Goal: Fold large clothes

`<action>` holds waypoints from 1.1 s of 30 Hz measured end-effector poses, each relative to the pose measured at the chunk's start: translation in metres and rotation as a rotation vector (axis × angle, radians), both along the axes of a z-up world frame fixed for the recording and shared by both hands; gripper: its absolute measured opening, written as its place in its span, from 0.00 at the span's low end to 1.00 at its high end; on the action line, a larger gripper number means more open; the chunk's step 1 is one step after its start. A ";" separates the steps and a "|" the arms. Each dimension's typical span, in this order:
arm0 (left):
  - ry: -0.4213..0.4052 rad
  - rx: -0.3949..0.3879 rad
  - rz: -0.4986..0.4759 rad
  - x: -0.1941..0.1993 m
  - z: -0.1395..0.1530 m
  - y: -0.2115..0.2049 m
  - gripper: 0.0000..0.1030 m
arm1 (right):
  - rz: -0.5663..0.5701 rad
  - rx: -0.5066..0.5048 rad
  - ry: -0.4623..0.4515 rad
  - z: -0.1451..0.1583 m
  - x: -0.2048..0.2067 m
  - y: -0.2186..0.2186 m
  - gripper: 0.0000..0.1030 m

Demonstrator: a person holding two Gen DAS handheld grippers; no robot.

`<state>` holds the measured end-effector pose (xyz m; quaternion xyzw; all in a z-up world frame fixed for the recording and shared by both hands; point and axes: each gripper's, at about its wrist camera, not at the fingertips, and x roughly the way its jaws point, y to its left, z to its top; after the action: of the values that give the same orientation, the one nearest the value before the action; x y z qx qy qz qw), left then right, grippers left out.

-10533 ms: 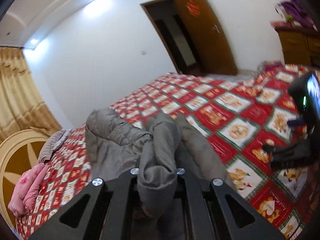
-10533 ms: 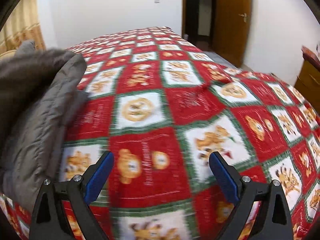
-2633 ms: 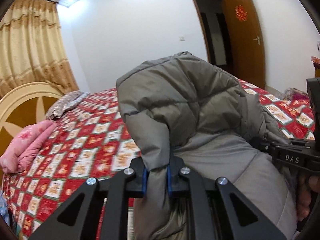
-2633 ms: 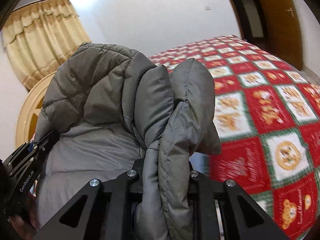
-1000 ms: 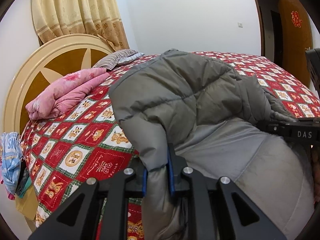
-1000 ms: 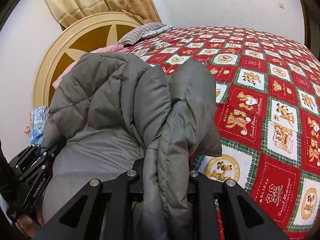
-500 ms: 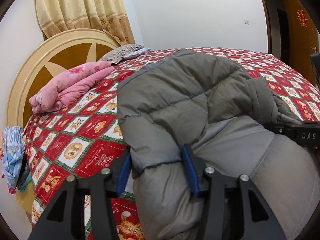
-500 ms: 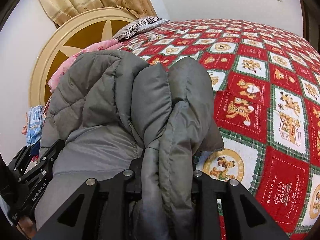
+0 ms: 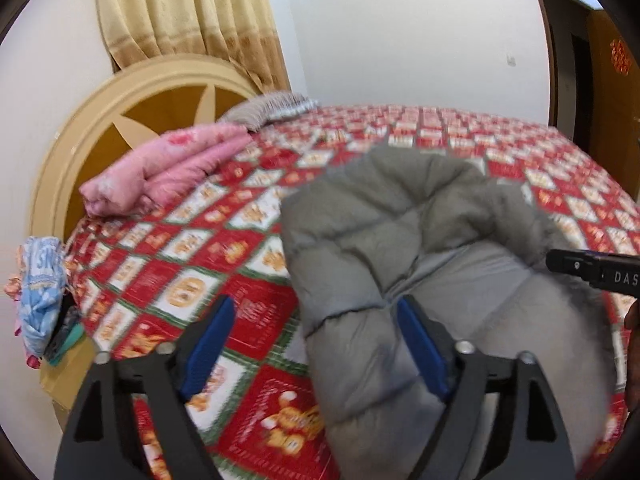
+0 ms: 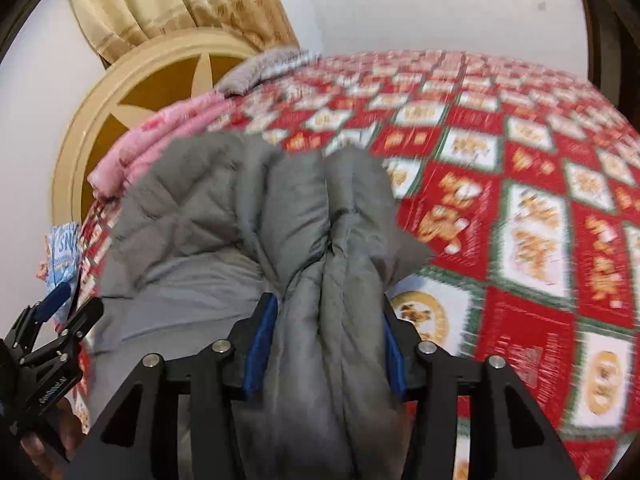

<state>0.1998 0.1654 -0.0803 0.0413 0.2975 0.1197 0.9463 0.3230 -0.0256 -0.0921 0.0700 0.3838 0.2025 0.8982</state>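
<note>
The right tool (image 10: pixel 326 344), marked "DAS" on its side, has half-opened but still brackets a thick fold of the grey padded jacket (image 9: pixel 420 248). The left tool (image 9: pixel 316 344) has let go, its blue pads wide apart around the jacket's edge. The jacket lies on the bed (image 9: pixel 240 248) near its foot edge.

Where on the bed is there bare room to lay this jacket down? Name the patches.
Bare bedspread runs right of the grey jacket and on toward the far edge. A narrower strip lies between jacket and pink blanket. The headboard side is crowded: pink blanket, striped pillow, clothes at the corner.
</note>
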 end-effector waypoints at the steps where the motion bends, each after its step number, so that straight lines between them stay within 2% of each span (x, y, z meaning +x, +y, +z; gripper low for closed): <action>1: -0.033 0.003 0.002 -0.011 0.012 -0.001 0.96 | -0.003 0.003 -0.035 0.013 -0.013 -0.003 0.57; 7: -0.176 0.010 -0.006 -0.060 0.062 -0.007 0.99 | 0.007 0.025 -0.179 0.070 -0.074 -0.010 0.61; 15: -0.275 0.012 -0.028 -0.087 0.090 -0.015 1.00 | -0.008 0.017 -0.237 0.092 -0.113 -0.012 0.63; 21: -0.286 0.005 -0.035 -0.091 0.092 -0.018 1.00 | -0.010 0.018 -0.261 0.101 -0.130 -0.015 0.63; 33: -0.283 0.002 -0.037 -0.092 0.092 -0.020 1.00 | 0.010 0.009 -0.264 0.101 -0.137 -0.009 0.64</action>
<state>0.1075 0.1450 0.0114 0.0306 0.1603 0.1071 0.9808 0.1863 -0.0350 0.0092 0.0450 0.2618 0.2163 0.9395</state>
